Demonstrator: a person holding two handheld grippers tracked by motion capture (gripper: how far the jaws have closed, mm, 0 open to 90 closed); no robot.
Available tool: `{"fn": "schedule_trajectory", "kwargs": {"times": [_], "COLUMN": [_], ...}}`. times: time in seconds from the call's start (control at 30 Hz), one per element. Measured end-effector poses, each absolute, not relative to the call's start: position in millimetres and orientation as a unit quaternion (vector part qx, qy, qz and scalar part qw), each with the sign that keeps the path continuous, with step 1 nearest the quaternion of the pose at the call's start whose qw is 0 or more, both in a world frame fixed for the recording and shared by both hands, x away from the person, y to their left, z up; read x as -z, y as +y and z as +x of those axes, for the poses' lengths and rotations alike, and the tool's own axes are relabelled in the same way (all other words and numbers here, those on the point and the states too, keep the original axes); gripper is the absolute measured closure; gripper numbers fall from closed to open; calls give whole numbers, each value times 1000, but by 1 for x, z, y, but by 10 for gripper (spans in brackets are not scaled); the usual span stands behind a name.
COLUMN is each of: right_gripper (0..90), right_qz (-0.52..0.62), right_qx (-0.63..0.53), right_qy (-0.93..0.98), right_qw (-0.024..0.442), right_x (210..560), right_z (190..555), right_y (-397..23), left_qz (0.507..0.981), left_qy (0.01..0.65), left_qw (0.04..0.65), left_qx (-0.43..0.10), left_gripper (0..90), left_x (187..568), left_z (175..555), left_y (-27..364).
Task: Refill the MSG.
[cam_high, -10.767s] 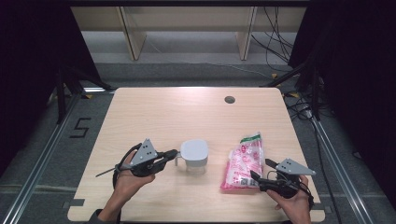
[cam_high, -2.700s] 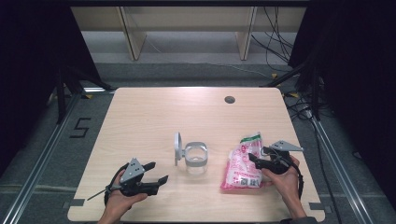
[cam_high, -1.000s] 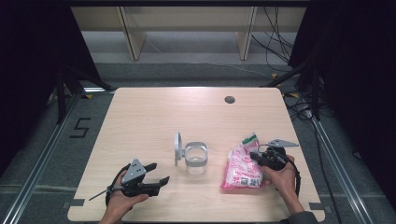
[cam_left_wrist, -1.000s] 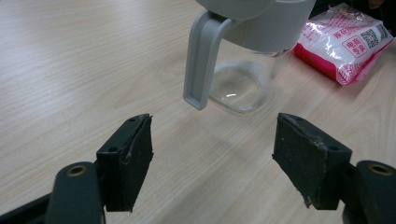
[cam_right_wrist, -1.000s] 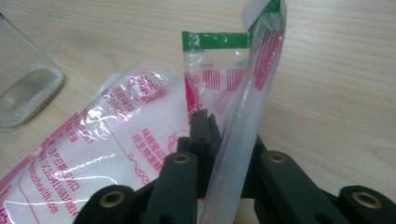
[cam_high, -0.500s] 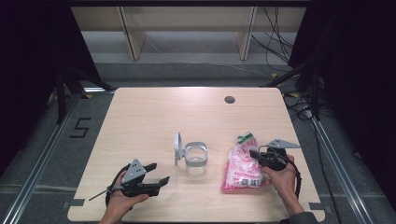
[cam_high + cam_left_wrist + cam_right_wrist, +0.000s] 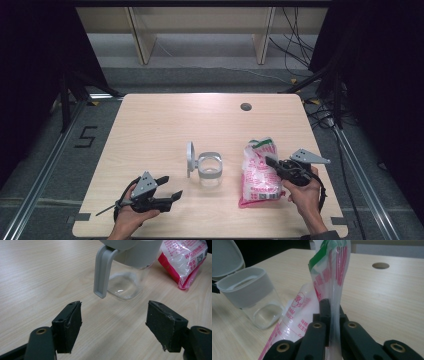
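On the pale wood-grain table (image 7: 165,125), I am at the lifting step: my right gripper (image 7: 331,315) is clamped on the crinkly pink-and-white plastic pouch (image 7: 258,170), raising its top edge right of the clear glass jar with grey flip lid (image 7: 209,167). Next, I judge, the probably still sealed pouch goes over the jar mouth; my left gripper (image 7: 113,322) rests wide open, empty.

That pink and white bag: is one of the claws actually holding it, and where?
Yes. The right claw is shut on the pink and white bag, pinching the thin plastic near its upper, green-tipped end. The left claw is open and holds nothing.
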State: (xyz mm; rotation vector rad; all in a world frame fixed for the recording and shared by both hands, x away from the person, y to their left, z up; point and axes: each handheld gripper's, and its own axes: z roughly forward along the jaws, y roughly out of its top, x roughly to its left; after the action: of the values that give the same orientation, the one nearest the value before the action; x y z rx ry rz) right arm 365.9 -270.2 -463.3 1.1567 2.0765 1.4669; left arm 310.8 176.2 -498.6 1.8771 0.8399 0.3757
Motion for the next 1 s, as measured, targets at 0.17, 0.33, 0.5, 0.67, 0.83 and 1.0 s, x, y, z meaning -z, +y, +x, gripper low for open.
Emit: {"fn": "schedule_trajectory", "kwargs": {"times": [0.17,0.33,0.5,0.67,0.83,1.0], "right_gripper": [900,900,900,900,900,900], "right_qz": [392,378,370,355,338,335], "right_qx": [-530,-546,-560,-567,-570,-567], "right_qy": [730,726,718,718,719,723], "right_qw": [180,176,184,192,209,211], "right_x": [456,448,439,431,422,416], "right_z": [362,359,353,350,346,344], "right_y": [-267,-265,-259,-259,-252,-249], "left_qz": [779,782,782,790,800,802], "left_qy": [342,337,334,325,316,311], "left_qw": [502,502,506,500,494,495], "left_qx": [-154,-153,-144,-141,-131,-122], "left_gripper": [279,279,281,281,281,281], "left_x": [499,497,500,502,504,509], "left_z": [309,307,303,300,296,290], "left_y": [174,171,162,155,145,133]}}
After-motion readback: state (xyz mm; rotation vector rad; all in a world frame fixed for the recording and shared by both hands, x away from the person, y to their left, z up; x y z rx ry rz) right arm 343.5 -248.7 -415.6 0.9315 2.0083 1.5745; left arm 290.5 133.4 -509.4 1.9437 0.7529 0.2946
